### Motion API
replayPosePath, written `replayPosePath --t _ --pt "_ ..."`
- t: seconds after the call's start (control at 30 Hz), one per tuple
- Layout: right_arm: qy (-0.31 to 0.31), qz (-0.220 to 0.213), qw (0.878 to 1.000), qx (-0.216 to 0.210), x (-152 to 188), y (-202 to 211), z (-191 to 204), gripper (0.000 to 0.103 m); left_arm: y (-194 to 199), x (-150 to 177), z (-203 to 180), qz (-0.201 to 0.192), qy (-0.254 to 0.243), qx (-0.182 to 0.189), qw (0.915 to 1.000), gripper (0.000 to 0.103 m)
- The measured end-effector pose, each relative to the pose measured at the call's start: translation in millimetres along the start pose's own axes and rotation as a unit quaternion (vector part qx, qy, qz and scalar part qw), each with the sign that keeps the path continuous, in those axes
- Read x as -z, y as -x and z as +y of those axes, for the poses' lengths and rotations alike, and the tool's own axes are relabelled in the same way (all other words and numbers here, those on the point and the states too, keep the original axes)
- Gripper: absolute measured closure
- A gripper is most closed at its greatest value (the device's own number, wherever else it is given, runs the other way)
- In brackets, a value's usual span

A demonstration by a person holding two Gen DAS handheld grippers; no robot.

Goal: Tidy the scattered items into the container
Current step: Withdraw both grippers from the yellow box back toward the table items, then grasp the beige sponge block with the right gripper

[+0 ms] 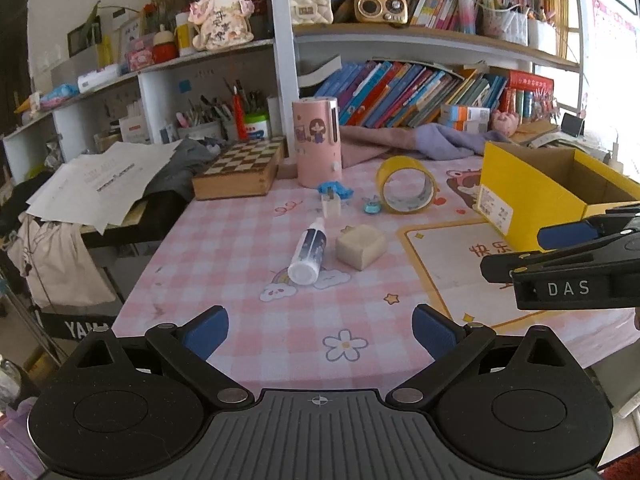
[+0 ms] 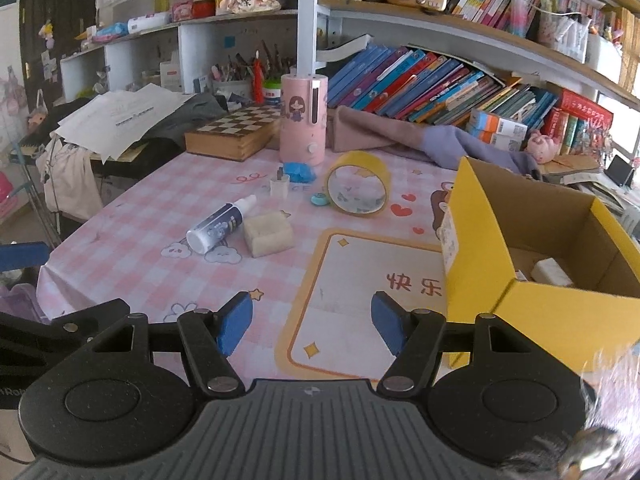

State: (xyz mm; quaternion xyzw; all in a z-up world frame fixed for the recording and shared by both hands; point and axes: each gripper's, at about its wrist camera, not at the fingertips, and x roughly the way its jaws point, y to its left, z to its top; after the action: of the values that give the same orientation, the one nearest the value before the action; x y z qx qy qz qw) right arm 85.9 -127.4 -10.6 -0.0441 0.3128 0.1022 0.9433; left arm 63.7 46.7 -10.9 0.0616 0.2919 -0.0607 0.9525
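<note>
While nothing is held: both claws hang over the near edge of the pink checked tablecloth [image 1: 224,248], so this looks like the reach toward the next scattered piece.
Left claw [image 1: 320,334]: jaws wide apart, only cloth between the blue pads.
Right claw [image 2: 312,326]: jaws spread about as far, nothing in them; it sits just left of the yellow cardboard box [image 2: 536,320].
Container: the box stands open to the right of the right claw, its near corner close beside that claw's right pad; one small white block [image 2: 552,272] lies inside already.
Spray bottle [image 1: 310,250]: lying on its side straight ahead of the left claw, base toward it, nozzle away.
Beige block [image 1: 360,246]: just right of the bottle, a narrow gap between them.
Yellow tape roll [image 1: 406,186]: on edge, farther ahead and slightly right.
Small pieces: a clear little bottle [image 1: 331,202], a blue clip [image 1: 336,191] and a small teal round piece [image 1: 372,206] sit beyond the spray bottle.
Pink humidifier [image 1: 316,140]: upright at the back, probably not part of the clutter.
Next move, as I judge it: go forward and down, line the pads across the spray bottle's body or the beige block, close, then carry it right to the box.
</note>
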Motion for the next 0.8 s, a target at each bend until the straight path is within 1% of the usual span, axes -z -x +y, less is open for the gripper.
replayPosePath --t 0.1,0.37,0.8 --pt "0.001 0.004 1.000 -0.004 -7 -11 -2 0.039 -10 -4 -1 0.004 -0.005 0.001 1.0000 0.003" --pt "0.009 0.024 1.000 -0.018 -23 -46 -8 0.038 -41 -16 4 0.023 0.000 -0.001 0.9997 0.003" --pt "0.028 0.055 0.997 -0.047 -53 -104 -6 0.038 -85 -34 17 0.053 0.006 -0.015 0.9985 0.003"
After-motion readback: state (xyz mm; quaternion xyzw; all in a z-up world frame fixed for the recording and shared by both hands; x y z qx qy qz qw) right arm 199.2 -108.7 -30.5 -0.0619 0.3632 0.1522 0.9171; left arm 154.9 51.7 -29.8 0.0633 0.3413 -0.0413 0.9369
